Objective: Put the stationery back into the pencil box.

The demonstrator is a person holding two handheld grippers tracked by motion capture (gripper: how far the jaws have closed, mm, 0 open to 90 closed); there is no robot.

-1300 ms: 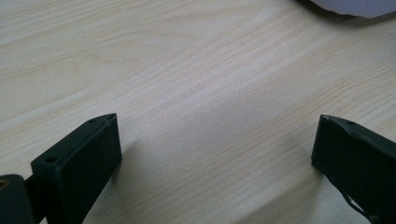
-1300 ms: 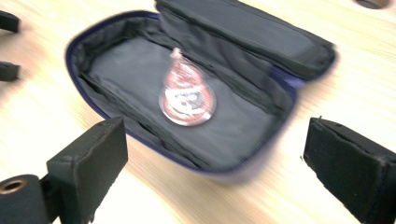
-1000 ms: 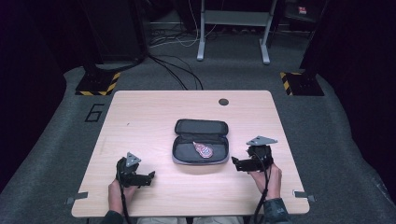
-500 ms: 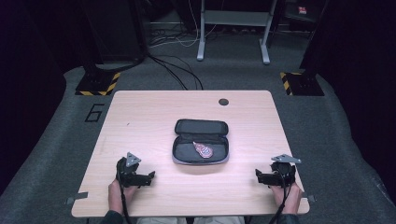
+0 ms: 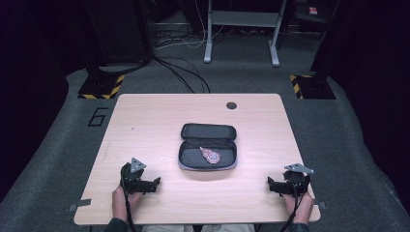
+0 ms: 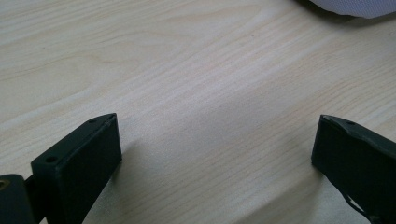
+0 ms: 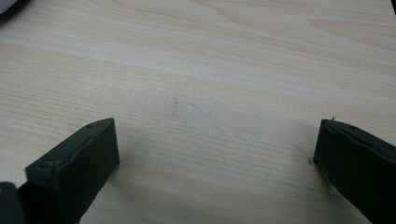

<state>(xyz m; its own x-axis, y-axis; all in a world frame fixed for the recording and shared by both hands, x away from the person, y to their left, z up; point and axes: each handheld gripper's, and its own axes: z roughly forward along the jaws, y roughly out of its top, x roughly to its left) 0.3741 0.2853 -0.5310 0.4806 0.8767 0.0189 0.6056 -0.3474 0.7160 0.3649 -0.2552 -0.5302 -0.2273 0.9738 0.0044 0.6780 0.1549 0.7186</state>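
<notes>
An open dark zip case [image 5: 208, 147] lies flat at the middle of the wooden table [image 5: 154, 121], with a small pink patterned item [image 5: 210, 154] in its near half. My left gripper [image 5: 155, 183] rests near the front left edge, jaws wide apart over bare wood [image 6: 215, 126]. My right gripper [image 5: 270, 184] sits near the front right corner, also open with nothing between its jaws [image 7: 215, 126]. Both point inward toward the case. A pale edge of the case [image 6: 350, 5] shows at the top of the left gripper view.
A dark round grommet [image 5: 231, 105] sits near the table's far edge. Beyond the table, grey carpet carries cables [image 5: 183, 77], a metal stand [image 5: 241, 34] and two hazard-striped bases [image 5: 101, 87]. A "6" is marked on the floor [image 5: 98, 116] at the left.
My right gripper has drawn back from beside the case to the front right corner of the table. The left gripper has stayed where it was.
</notes>
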